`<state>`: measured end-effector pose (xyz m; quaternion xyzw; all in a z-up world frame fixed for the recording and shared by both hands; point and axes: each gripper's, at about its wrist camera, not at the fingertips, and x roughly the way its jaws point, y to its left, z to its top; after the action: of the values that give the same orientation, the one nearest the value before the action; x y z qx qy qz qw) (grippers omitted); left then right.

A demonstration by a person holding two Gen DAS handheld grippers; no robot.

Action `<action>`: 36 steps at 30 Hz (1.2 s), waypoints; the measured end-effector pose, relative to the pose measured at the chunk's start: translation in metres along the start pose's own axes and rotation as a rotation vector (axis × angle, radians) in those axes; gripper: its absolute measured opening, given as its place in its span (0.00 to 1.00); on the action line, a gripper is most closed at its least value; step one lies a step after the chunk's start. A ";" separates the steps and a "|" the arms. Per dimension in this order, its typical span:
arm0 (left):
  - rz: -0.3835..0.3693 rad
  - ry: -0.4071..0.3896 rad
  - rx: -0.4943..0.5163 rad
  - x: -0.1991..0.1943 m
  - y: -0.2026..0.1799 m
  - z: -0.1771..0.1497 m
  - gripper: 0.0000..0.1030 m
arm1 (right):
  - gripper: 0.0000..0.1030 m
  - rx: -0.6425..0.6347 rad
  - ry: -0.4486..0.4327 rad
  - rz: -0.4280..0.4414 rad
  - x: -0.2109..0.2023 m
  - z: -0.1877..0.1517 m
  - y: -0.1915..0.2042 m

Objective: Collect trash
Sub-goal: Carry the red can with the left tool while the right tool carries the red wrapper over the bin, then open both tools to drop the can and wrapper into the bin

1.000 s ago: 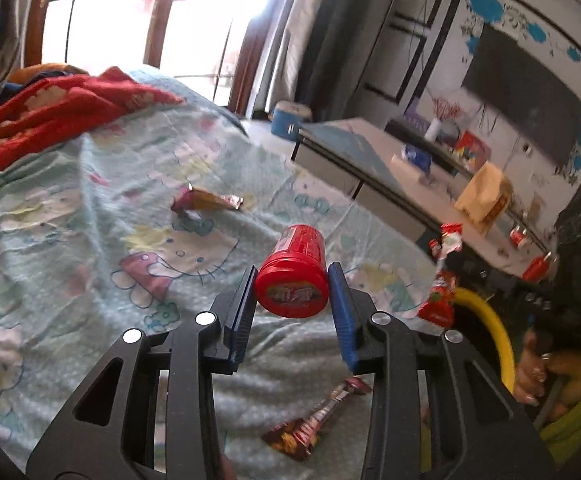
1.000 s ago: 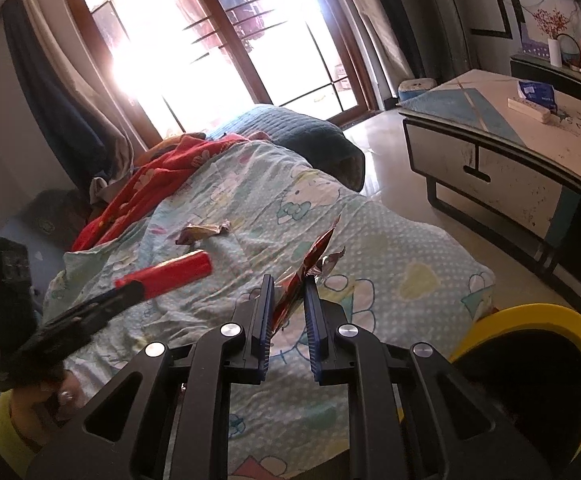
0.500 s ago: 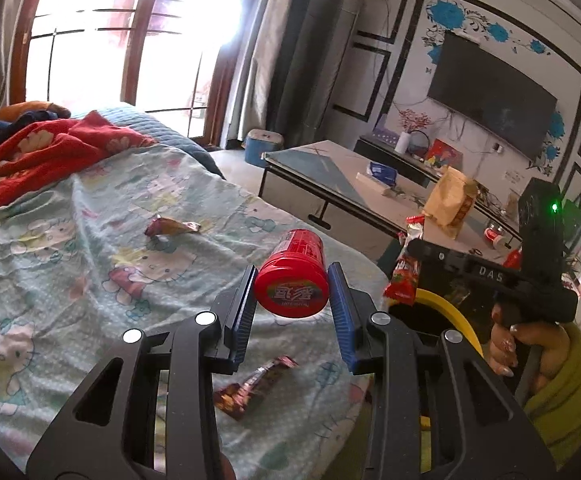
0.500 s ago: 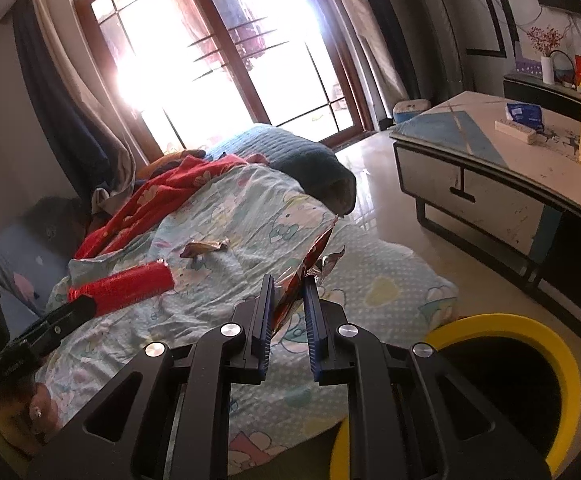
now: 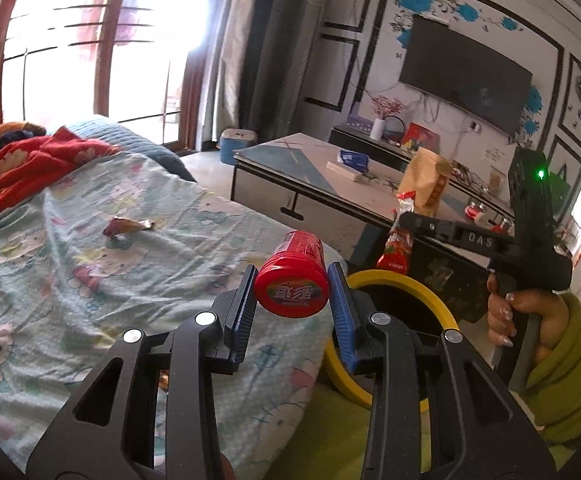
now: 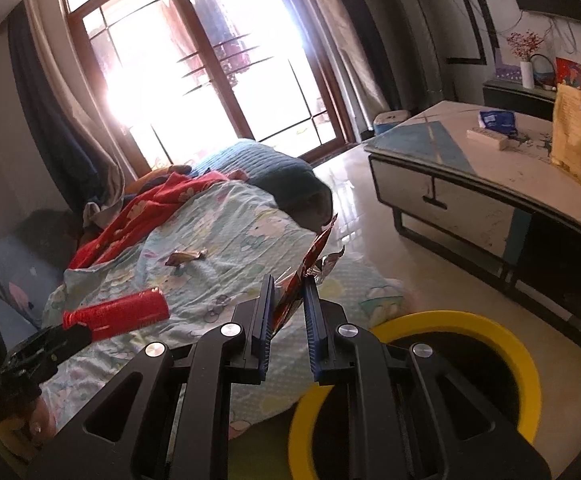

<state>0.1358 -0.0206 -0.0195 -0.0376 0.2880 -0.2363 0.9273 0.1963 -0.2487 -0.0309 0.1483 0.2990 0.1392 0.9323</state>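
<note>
The red canister (image 5: 292,276) is clamped lid-toward-camera between the blue pads of the left gripper (image 5: 291,294), held in the air over the edge of the cartoon-print bedsheet (image 5: 90,280), with the yellow-rimmed trash bin (image 5: 402,280) at about three o'clock from it in the left wrist view. The red snack wrapper (image 6: 308,264) is pinched between the nearly closed jaws of the right gripper (image 6: 286,312), sticking up past the fingertips; the bin (image 6: 422,320) sits at about four o'clock from it on the floor. The likely trouble, as I judge it, is a miss at release: the canister is round and smooth, gripped only across its sides, so it could roll or slip out before it is over the opening and land on the sheet or floor. The wrapper is light and crinkled, so it may cling to a pad or flutter outside the rim if let go too high. Both tools converge on one opening, so they could knock together. A crumpled gold wrapper (image 5: 128,226) lies on the sheet at about ten o'clock from the canister, well apart, and could be overlooked.
</note>
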 end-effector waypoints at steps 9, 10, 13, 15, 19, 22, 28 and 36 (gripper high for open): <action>-0.052 0.033 0.075 0.009 -0.042 -0.011 0.27 | 0.14 0.020 -0.032 -0.062 -0.027 -0.004 -0.026; -0.059 0.037 0.086 0.010 -0.047 -0.013 0.27 | 0.14 0.015 -0.038 -0.074 -0.031 -0.004 -0.029; -0.083 0.053 0.109 0.016 -0.059 -0.017 0.27 | 0.14 0.012 -0.048 -0.103 -0.037 -0.005 -0.037; -0.094 0.067 0.128 0.022 -0.068 -0.021 0.27 | 0.14 0.018 -0.046 -0.117 -0.040 -0.006 -0.042; -0.119 0.103 0.158 0.033 -0.084 -0.028 0.27 | 0.14 0.029 -0.036 -0.145 -0.044 -0.008 -0.056; -0.141 0.123 0.182 0.042 -0.094 -0.033 0.27 | 0.14 0.031 -0.038 -0.163 -0.048 -0.010 -0.066; -0.187 0.179 0.218 0.060 -0.116 -0.046 0.27 | 0.14 0.051 -0.025 -0.184 -0.050 -0.016 -0.086; -0.219 0.241 0.279 0.082 -0.142 -0.061 0.27 | 0.14 0.060 0.017 -0.179 -0.046 -0.026 -0.101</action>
<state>0.1023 -0.1797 -0.0837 0.0887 0.3553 -0.3763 0.8511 0.1618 -0.3528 -0.0641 0.1477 0.3229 0.0474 0.9336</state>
